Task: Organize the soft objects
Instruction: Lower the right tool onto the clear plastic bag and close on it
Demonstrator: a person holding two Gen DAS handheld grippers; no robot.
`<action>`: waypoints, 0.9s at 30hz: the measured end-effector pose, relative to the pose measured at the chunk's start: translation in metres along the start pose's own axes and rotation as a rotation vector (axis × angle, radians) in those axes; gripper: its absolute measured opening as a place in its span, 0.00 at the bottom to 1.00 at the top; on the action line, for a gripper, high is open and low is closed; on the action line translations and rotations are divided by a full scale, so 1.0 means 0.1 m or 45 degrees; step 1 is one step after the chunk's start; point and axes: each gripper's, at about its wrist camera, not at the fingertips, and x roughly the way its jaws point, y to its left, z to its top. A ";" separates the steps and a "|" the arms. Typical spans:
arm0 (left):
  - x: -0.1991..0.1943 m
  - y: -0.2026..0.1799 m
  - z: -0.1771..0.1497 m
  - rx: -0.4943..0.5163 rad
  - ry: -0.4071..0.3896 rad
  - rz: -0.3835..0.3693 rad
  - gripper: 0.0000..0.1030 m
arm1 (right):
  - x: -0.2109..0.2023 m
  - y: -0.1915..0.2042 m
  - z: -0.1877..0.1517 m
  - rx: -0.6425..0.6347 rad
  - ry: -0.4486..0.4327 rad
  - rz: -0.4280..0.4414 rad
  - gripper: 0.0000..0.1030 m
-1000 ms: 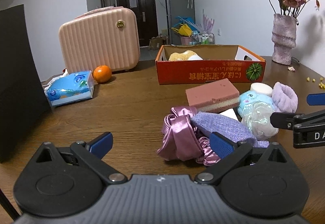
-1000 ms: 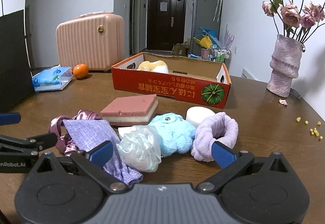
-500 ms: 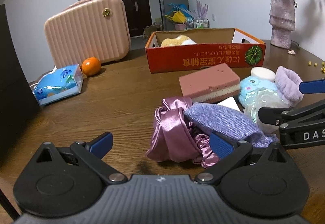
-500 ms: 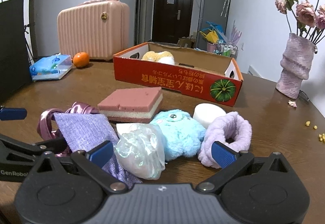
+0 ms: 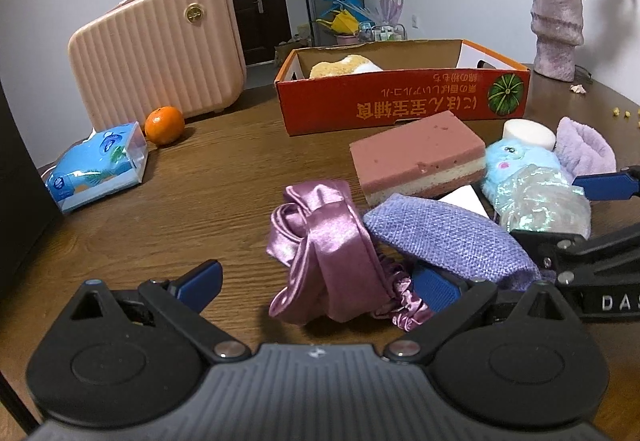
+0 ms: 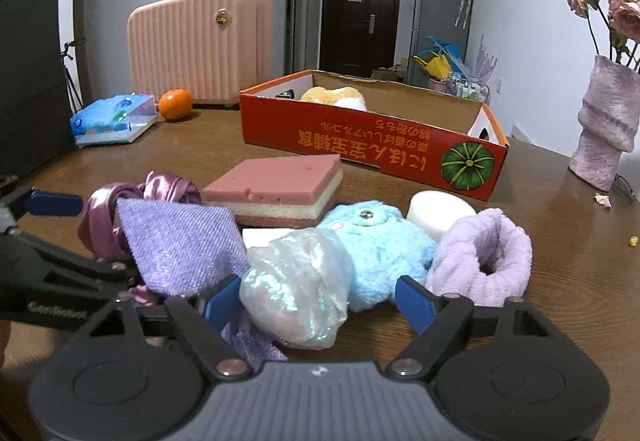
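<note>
1. At the near edge of the brown wooden bench (image 6: 560, 225) lies a heap of soft things.
2. The right tongs (image 6: 316, 299) are closing around an iridescent pouch (image 6: 296, 293), which lies between the blue pads without yet being pinched.
3. The left tongs (image 5: 316, 281) stand open around a pink satin scrunchie (image 5: 320, 241), beside a purple woven cloth (image 5: 444, 237).
4. A blue plush toy (image 6: 372, 241), a lilac fleece band (image 6: 480, 257) and a pink sponge (image 6: 280, 189) lie close behind.
5. Toward the far edge, a red cardboard box (image 6: 360, 145) holds a yellow plush (image 6: 332, 95).
</note>
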 end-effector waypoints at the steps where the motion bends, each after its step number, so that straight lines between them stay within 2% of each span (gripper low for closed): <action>1: 0.02 0.00 0.00 0.003 0.000 -0.002 1.00 | 0.00 0.01 0.00 -0.005 -0.002 0.001 0.75; 3: 0.04 0.00 0.01 0.006 -0.004 0.000 1.00 | 0.00 0.02 -0.01 -0.006 -0.005 0.012 0.65; 8: 0.04 0.01 -0.01 0.005 -0.023 -0.004 1.00 | -0.04 0.04 -0.03 -0.003 -0.024 0.027 0.50; 11: 0.02 0.00 -0.02 0.007 -0.043 -0.005 0.99 | -0.05 0.05 -0.04 -0.009 -0.030 0.027 0.47; 14: 0.02 -0.01 -0.03 0.002 -0.039 -0.022 0.92 | -0.06 0.05 -0.04 -0.003 -0.032 0.033 0.46; 22: -0.01 -0.07 -0.06 0.043 -0.041 -0.087 0.48 | -0.07 0.05 -0.05 0.006 -0.038 0.034 0.45; 27: -0.04 -0.10 -0.08 0.053 -0.057 -0.087 0.38 | -0.07 0.04 -0.05 0.011 -0.042 0.032 0.45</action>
